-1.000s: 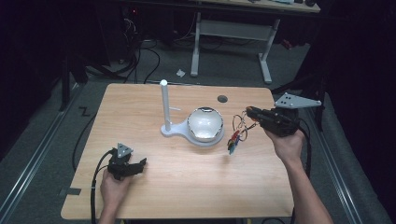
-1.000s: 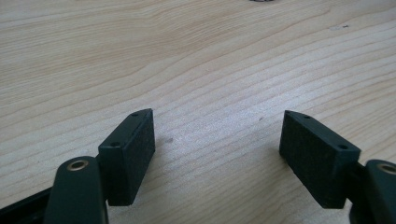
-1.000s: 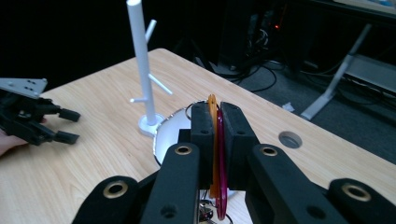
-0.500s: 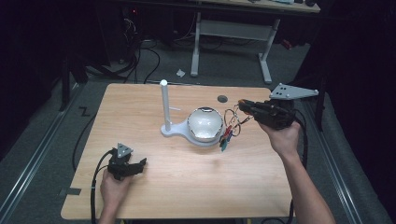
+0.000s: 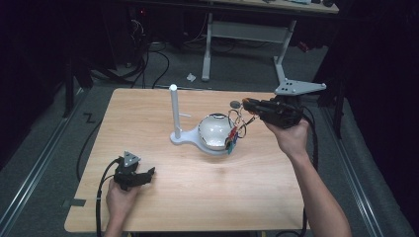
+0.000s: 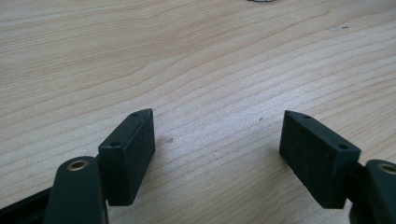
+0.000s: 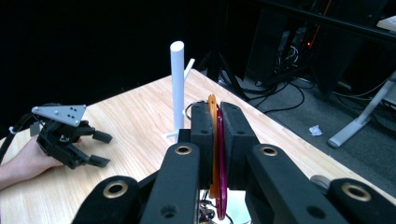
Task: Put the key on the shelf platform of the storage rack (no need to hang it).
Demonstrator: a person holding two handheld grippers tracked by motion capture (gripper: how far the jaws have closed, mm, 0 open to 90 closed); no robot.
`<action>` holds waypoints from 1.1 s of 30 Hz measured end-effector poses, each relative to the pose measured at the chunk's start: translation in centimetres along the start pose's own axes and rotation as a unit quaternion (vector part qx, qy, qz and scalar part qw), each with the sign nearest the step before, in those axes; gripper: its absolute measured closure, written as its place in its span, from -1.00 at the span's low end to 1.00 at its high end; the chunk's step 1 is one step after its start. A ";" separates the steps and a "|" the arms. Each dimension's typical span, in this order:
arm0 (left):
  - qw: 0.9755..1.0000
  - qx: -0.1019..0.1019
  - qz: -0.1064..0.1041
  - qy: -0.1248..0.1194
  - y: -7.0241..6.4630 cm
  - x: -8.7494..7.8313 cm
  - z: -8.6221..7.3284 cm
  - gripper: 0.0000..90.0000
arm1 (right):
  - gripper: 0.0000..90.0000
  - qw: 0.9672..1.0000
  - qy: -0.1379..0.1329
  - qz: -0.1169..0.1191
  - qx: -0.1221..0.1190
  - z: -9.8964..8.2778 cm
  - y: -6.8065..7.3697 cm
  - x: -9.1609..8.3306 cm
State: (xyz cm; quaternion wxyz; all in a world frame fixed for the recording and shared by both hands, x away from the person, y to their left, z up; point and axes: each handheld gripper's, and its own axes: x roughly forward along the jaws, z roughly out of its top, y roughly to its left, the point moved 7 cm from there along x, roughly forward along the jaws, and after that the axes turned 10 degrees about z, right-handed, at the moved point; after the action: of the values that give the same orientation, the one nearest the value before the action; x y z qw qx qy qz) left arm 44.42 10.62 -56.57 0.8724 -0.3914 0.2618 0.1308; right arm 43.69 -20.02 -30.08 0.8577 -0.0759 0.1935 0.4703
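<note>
The right gripper (image 5: 252,105) is clamped on thin loops, an orange and a magenta one (image 7: 217,154) showing between its jaws, and holds them lifted just right of the white bowl (image 5: 215,131). More coloured loops (image 5: 232,142) hang at the bowl's right rim; their number is too small to count. The white peg stand (image 5: 174,112) rises just left of the bowl with nothing on it, so the likely hanging appears not yet done. The left gripper (image 5: 143,175) rests with jaws wide apart on the wooden table (image 5: 148,113), well to the front-left of the bowl. One bowl, one stand, two grippers.
</note>
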 end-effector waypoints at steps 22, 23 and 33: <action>1.000 0.005 -0.002 0.000 0.0 0.0 0.0 -0.40 | 0.89 1.000 0.009 -0.021 0.021 1.1 -2.7 3.8; 1.000 0.005 -0.002 0.000 0.0 0.0 0.0 -0.40 | 0.89 1.000 0.009 -0.021 0.021 1.1 -2.7 3.8; 1.000 0.008 -0.002 -0.002 0.1 0.0 0.1 -0.40 | 0.89 0.998 0.030 -0.028 0.037 -0.8 -3.9 6.4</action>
State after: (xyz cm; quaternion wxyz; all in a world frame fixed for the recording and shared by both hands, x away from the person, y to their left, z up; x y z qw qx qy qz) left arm 44.43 10.71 -56.61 0.8764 -0.3846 0.2603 0.1275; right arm 49.83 -17.46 -33.58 0.8665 -0.0640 0.2340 0.4362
